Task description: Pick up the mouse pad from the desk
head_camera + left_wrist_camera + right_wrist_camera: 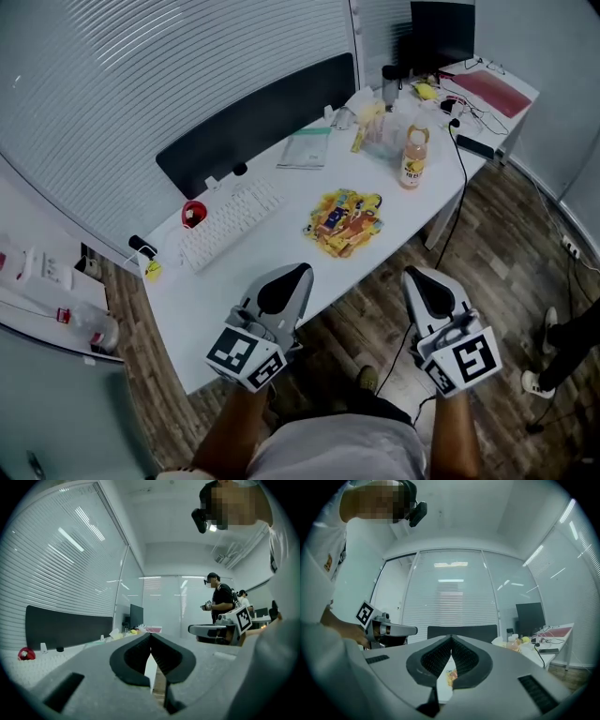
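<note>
Left gripper (302,273) and right gripper (413,275) hover off the white desk's (272,251) near edge, jaws pressed together, empty. The colourful mouse pad (344,222) lies near that edge, its print too small to make out.

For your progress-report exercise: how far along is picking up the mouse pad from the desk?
Done: nothing yet; the mouse pad lies on the desk, right of the keyboard, untouched. In hand: the left gripper and right gripper are both shut, empty, near the desk's front edge. Left: reach the mouse pad, grip it, lift it.
</note>
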The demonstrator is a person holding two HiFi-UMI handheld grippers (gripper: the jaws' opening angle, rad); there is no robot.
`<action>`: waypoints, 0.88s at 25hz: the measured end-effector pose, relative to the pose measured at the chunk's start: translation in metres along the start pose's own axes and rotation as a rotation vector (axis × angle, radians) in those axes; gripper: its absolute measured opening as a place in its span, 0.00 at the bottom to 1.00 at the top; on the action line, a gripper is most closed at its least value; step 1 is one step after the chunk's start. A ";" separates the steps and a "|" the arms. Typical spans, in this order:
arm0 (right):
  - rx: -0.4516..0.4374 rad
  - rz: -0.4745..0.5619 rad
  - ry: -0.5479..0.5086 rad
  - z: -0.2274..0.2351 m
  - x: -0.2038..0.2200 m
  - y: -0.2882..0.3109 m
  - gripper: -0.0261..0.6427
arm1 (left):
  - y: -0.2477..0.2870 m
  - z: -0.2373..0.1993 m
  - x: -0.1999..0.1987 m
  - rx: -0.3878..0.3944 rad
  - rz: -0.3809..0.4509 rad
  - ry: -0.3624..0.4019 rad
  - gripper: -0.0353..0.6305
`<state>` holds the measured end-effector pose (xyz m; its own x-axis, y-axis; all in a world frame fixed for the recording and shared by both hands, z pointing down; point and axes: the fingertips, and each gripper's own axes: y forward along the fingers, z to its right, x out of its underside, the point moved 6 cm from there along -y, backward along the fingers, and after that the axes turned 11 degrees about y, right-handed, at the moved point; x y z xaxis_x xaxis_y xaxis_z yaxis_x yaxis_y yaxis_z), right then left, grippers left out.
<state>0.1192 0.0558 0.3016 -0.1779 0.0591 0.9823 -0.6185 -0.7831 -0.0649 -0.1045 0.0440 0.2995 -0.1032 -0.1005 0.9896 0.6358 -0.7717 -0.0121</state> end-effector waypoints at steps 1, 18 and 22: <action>-0.003 -0.003 0.003 0.008 0.000 0.002 0.06 | 0.007 0.000 0.002 -0.007 -0.008 0.000 0.08; -0.062 -0.102 -0.002 0.081 0.016 0.037 0.06 | 0.072 -0.012 0.028 -0.090 -0.085 -0.007 0.08; -0.062 -0.126 0.004 0.086 0.022 0.051 0.06 | 0.074 -0.025 0.035 -0.098 -0.099 -0.005 0.08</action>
<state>0.1493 -0.0362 0.3347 -0.0993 0.1570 0.9826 -0.6821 -0.7297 0.0477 -0.0802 -0.0329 0.3299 -0.1581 -0.0178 0.9873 0.5449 -0.8354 0.0722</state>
